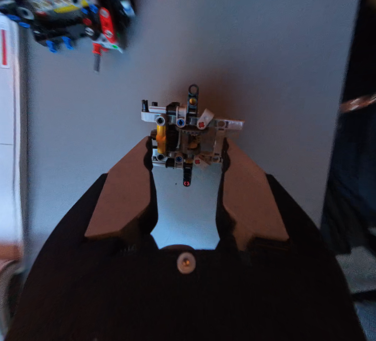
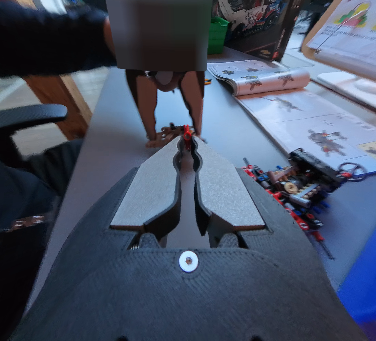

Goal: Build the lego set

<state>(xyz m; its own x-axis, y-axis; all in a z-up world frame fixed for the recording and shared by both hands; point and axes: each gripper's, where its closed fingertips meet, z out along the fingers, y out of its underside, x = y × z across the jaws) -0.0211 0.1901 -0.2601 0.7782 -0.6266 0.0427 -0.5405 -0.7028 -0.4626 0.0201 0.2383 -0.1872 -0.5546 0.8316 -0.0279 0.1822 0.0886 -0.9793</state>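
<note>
Red small plastic pin [image 2: 186, 139]: pinched at the nearly closed right gripper [image 2: 187, 144] tips.
Left gripper [image 1: 188, 149]: spread wide, straddling a grey-and-black toy-brick gear assembly [image 1: 187, 137] on the grey tabletop [image 1: 264, 66]; pad contact unclear.

The dark box [image 2: 289, 32] with a toy car picture has white letters and a number; print on the open booklet [image 2: 264, 80] and the slanted sheet [image 2: 345, 25] is too blurry to read.

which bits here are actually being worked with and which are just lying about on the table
In use:
- small gear assembly on the grey table, between the open fingers of the left gripper
- red pin clamped in the right gripper

Lying about:
- larger part-built model
- open instruction booklet
- set box
- green bin
</note>
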